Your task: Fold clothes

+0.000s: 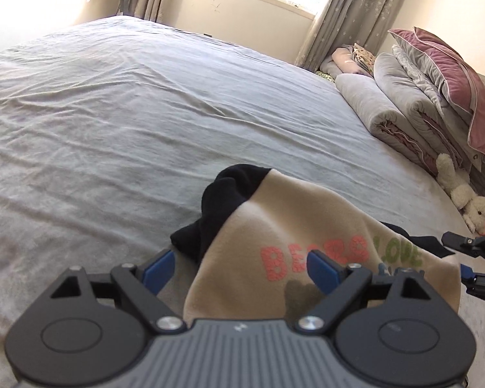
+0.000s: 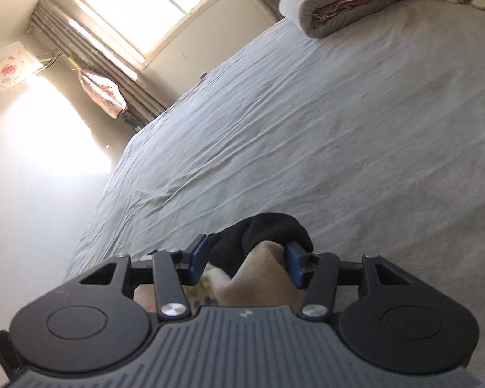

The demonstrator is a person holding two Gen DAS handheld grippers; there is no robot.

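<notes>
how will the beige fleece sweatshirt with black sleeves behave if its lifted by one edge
The beige fleece sweatshirt with black sleeves probably flops and drapes: it already bunches in soft folds on the grey bedsheet. Likely light and grippy, given its fuzzy surface. The loose sleeve should dangle.

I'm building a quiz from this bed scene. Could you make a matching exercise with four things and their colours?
Things:
1. sweatshirt body
2. sweatshirt sleeve
3. stuffed toy
4. pillow

Colours:
A. dusty pink
B. beige
C. cream white
D. black

Pairs: 1-B, 2-D, 3-C, 4-A
</notes>
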